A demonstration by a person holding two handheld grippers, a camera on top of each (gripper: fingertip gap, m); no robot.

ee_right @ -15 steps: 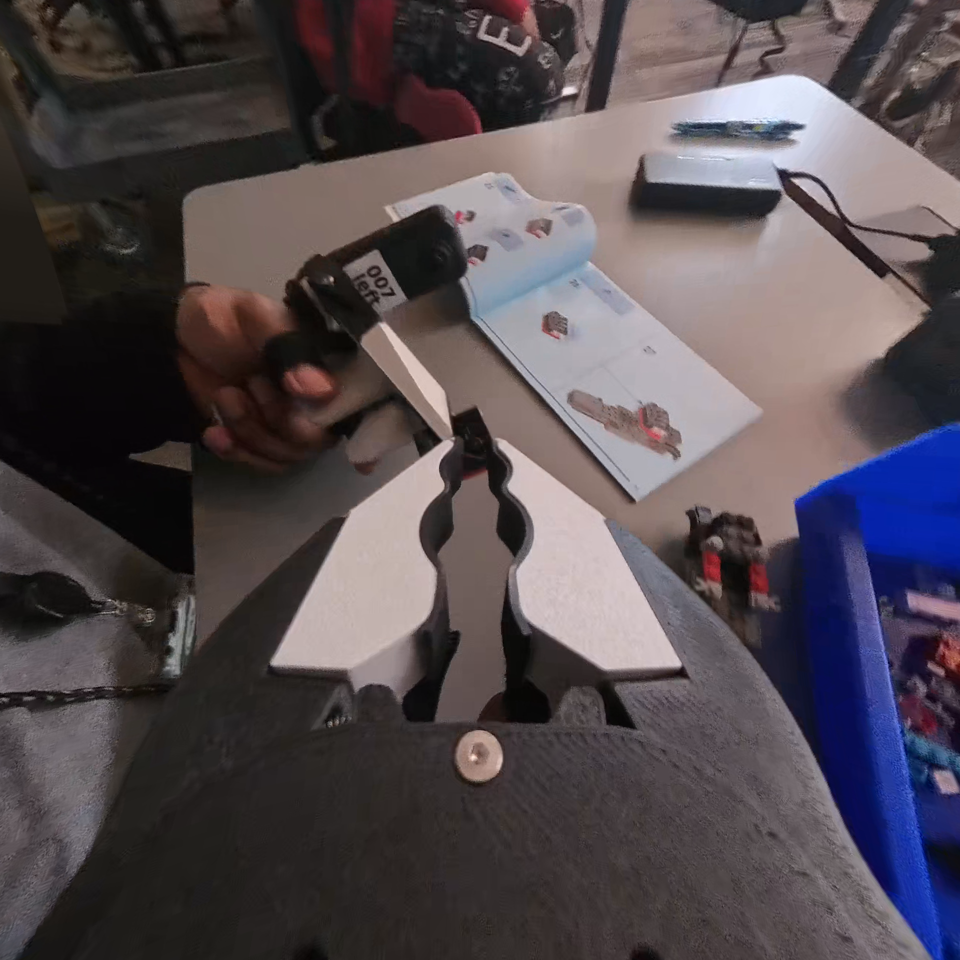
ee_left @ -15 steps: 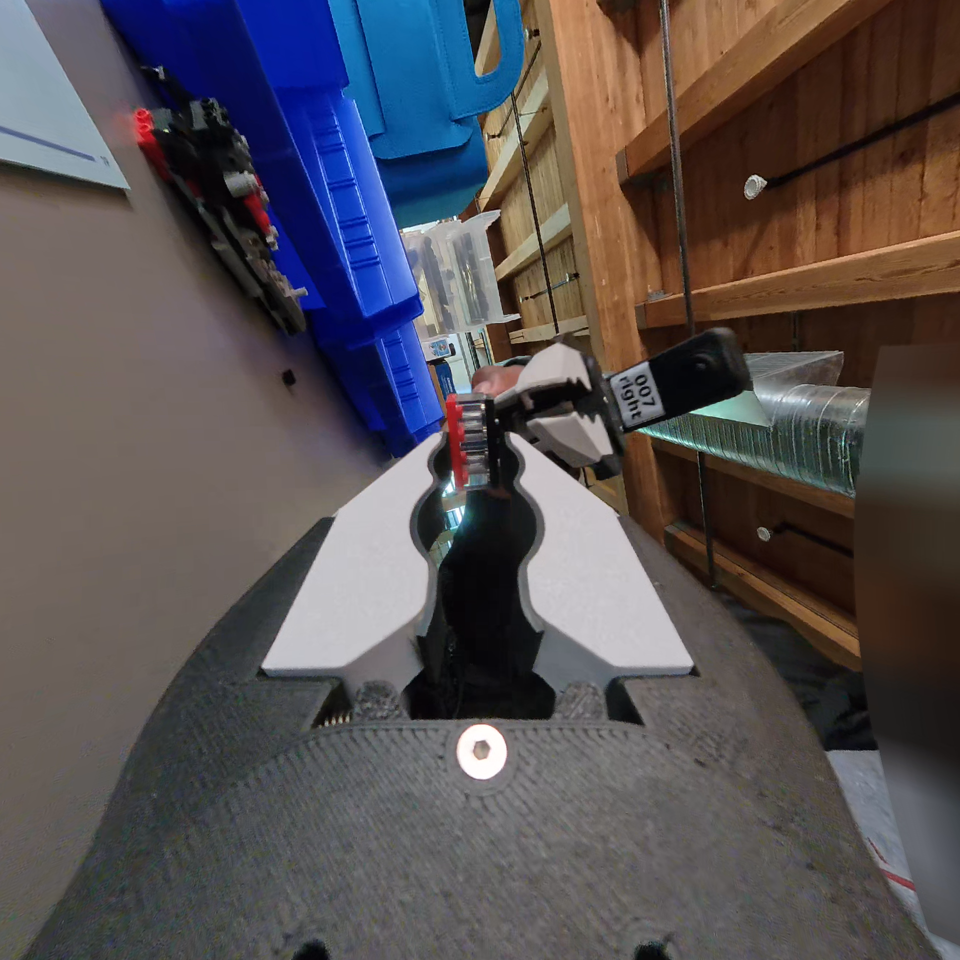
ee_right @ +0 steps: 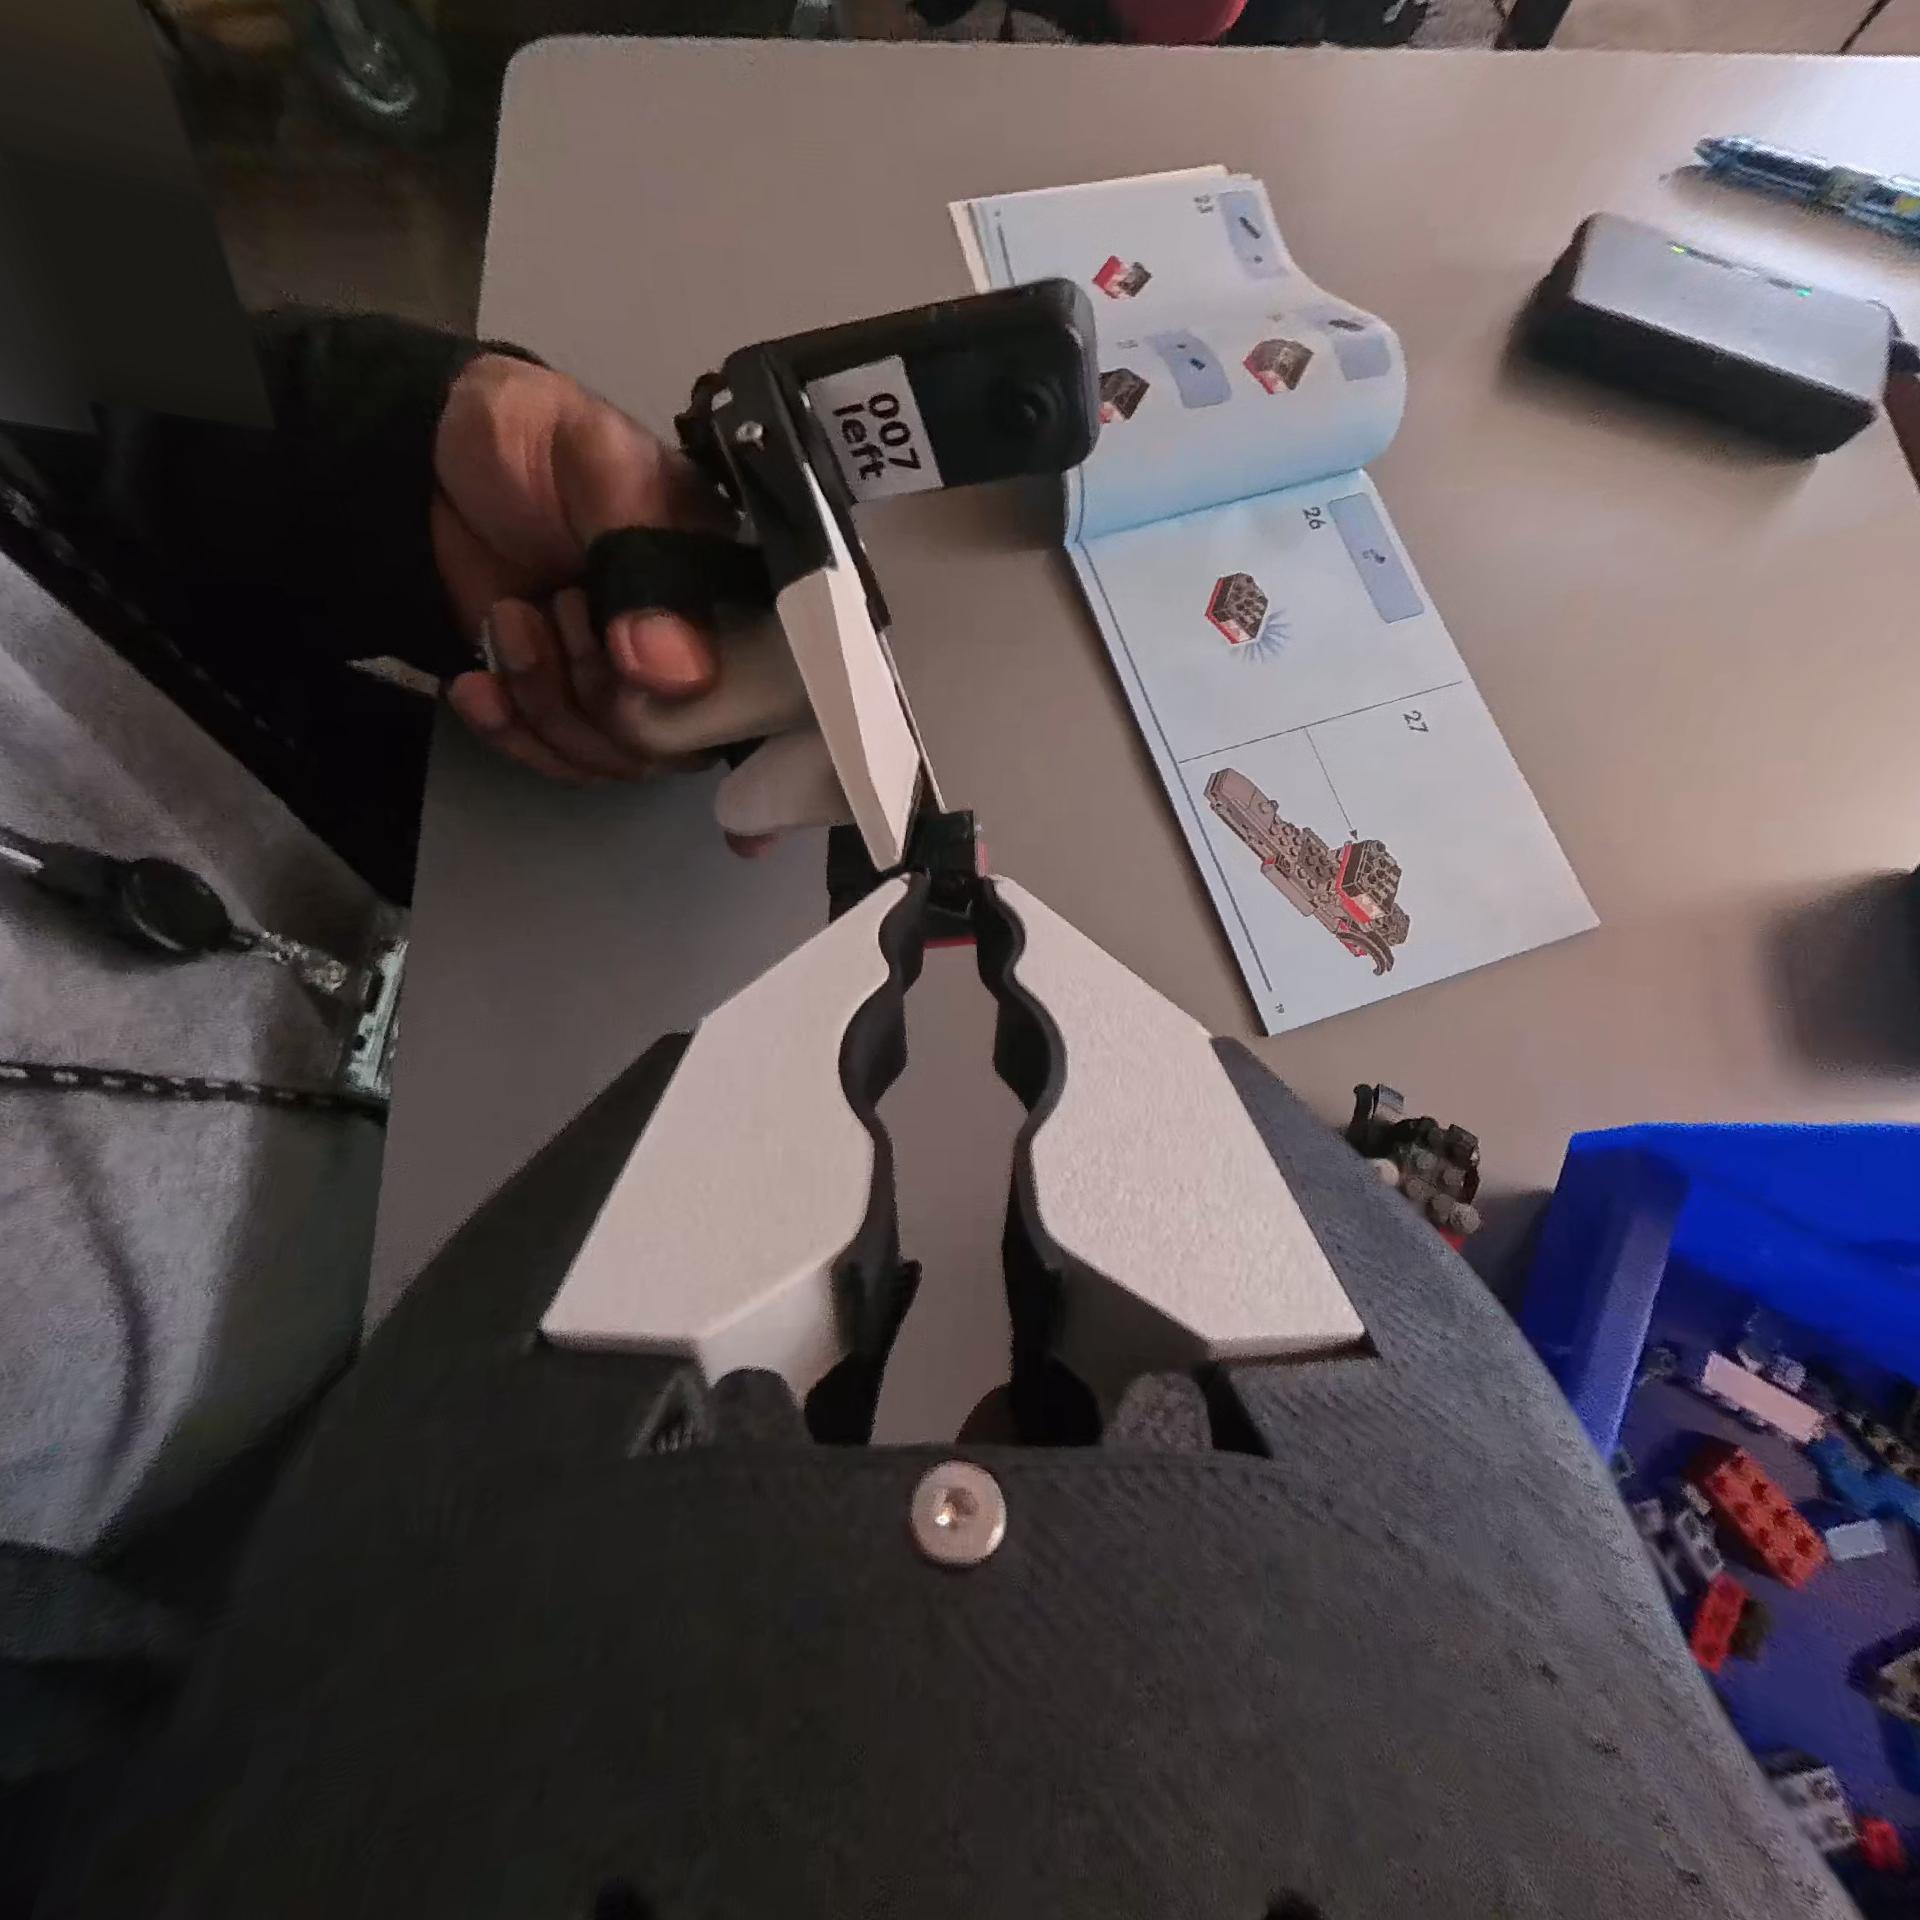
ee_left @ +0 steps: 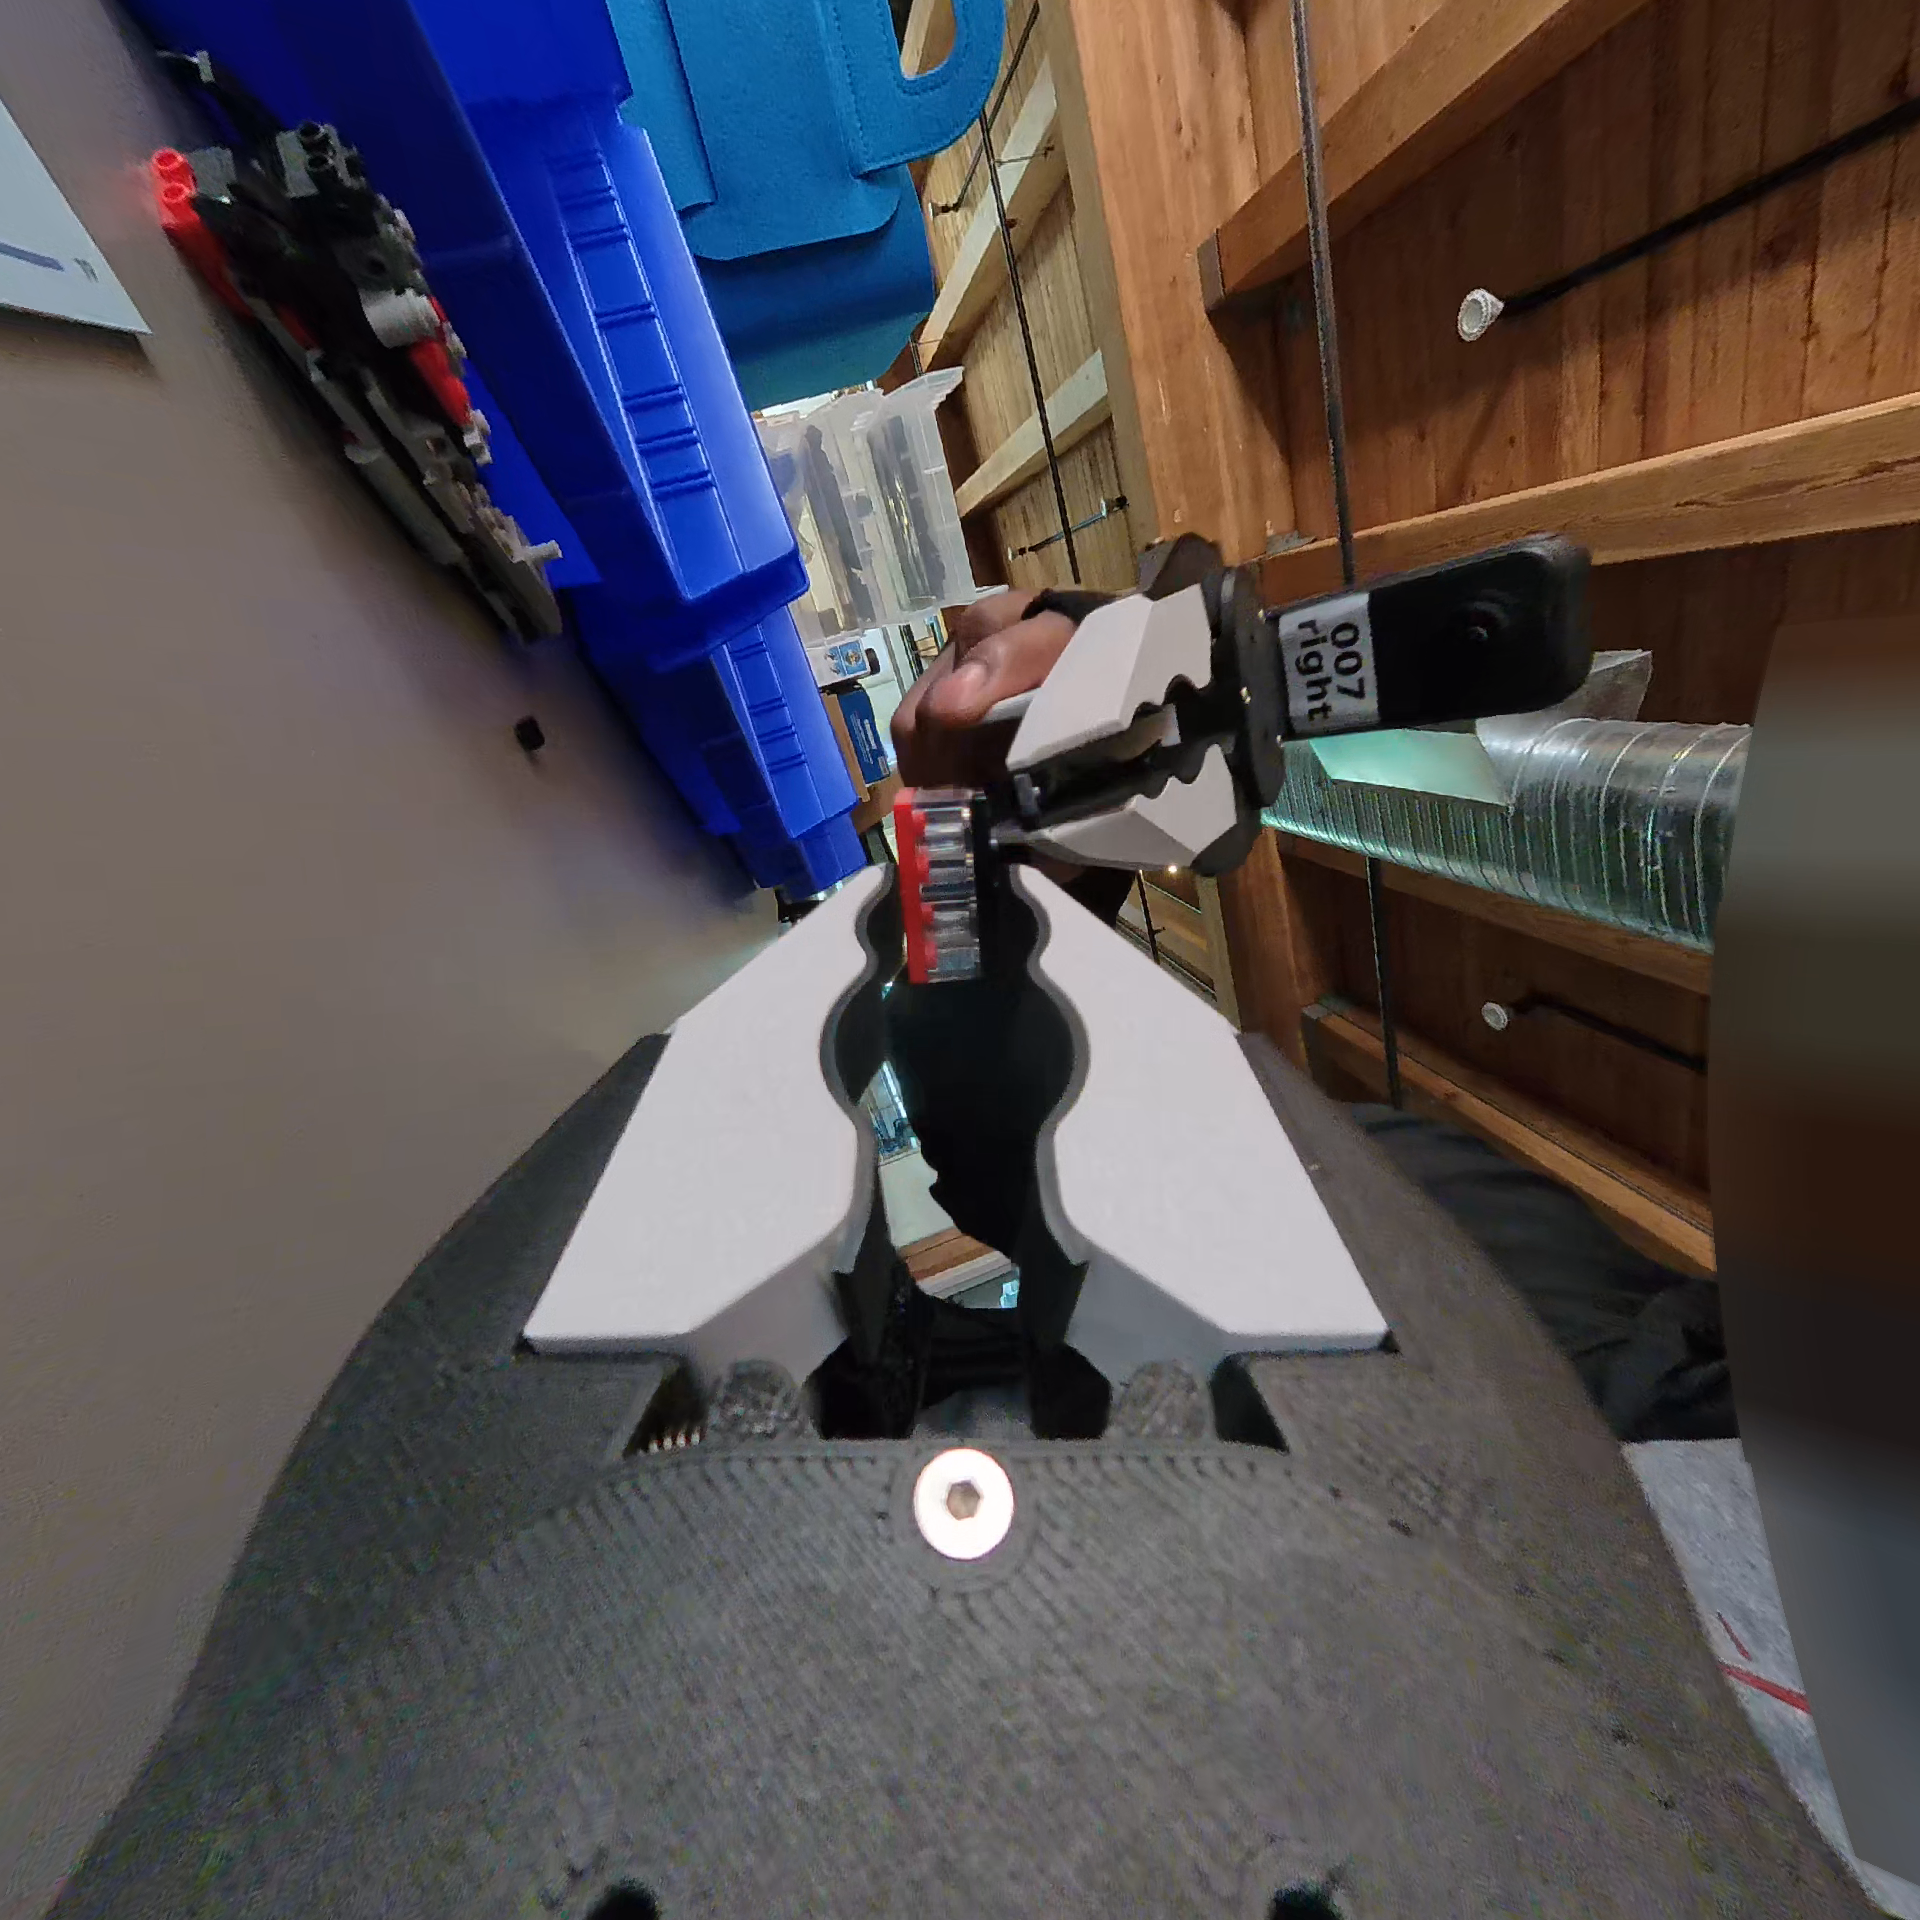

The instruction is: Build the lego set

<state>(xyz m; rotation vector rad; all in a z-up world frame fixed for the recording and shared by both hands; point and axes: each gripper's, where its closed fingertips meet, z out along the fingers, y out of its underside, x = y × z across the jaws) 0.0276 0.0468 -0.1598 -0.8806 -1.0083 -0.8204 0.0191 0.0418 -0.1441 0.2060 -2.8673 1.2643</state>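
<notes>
Now the left hand-held gripper (ee_left: 940,914) is closed on a small lego piece (ee_left: 937,896), red with a clear part, and holds it in the air above the grey worktop (ee_right: 1039,125). The right hand-held gripper (ee_right: 951,894) meets it tip to tip, pinching a small black part (ee_right: 948,844) against the same piece. An open instruction booklet (ee_right: 1288,644) lies far right, a half-built model (ee_right: 1418,1158) just beside the blue bin (ee_right: 1621,1236) of loose bricks.

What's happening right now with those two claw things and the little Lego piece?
Left gripper shut on small red-and-clear Lego piece. Right gripper shut on a dark part at its edge. Both held above table; nothing blocking.
</notes>
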